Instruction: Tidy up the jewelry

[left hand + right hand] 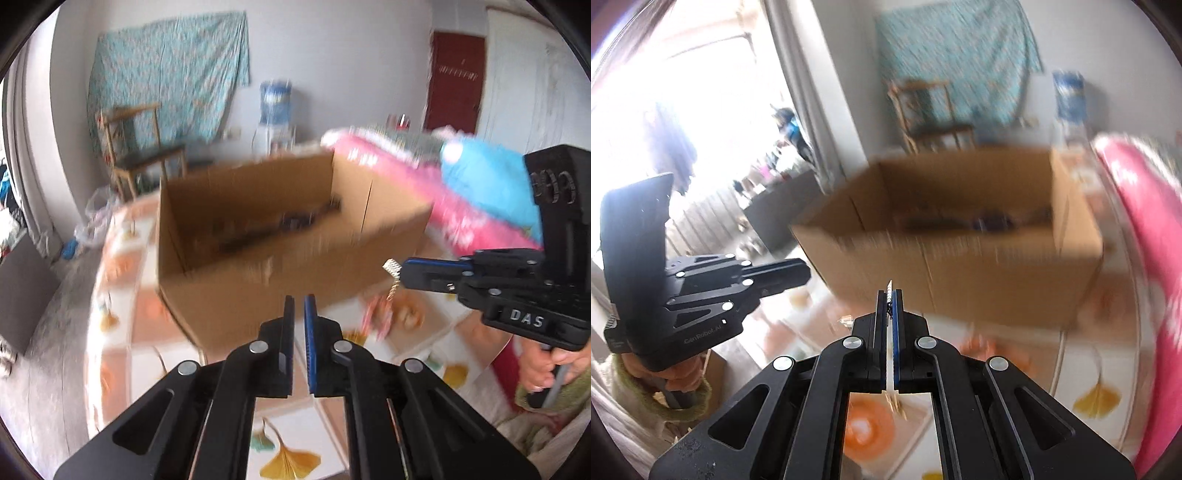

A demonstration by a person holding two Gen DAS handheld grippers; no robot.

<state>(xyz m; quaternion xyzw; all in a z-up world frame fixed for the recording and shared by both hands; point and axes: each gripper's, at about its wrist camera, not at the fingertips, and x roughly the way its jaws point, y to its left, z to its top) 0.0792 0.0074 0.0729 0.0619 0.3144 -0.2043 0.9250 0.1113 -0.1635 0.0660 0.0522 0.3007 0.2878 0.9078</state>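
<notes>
Nearest the cardboard box point(258, 236): left gripper point(299, 306), hovering just in front of the box's front wall, jaws all but closed, a thin slit between the pads, nothing between them. To the right of the box's front corner, right gripper point(400, 271), clenched on a small sparkly jewelry piece point(392, 267) with a thin gold chain point(393, 290) dangling below it, clear of the box wall. From the right wrist view, same gripper point(889, 301) with pads pressed together on the piece, a pale sliver point(889, 286) poking out at the tips, box point(960, 258) straight ahead and open at the top. Below both grippers, patterned tablecloth point(288, 458) with yellow and orange leaf shapes, bearing the box. Just right of the box's front, some blurred pink and orange items point(380, 317) on the cloth, too smeared to name. Inside the box, dark elongated things point(280, 221) along the bottom, blurred. Against the box's right side, pink bundle point(461, 218) with a blue bag point(487, 177) on top. At the right edge, a hand point(543, 365) around the right gripper's handle. Behind the box on the left, wooden chair point(136, 155); behind its middle, water dispenser point(275, 114) with a blue bottle. On the wall beyond the chair, teal patterned cloth point(166, 70); far right of the box, dark red door point(454, 81).
</notes>
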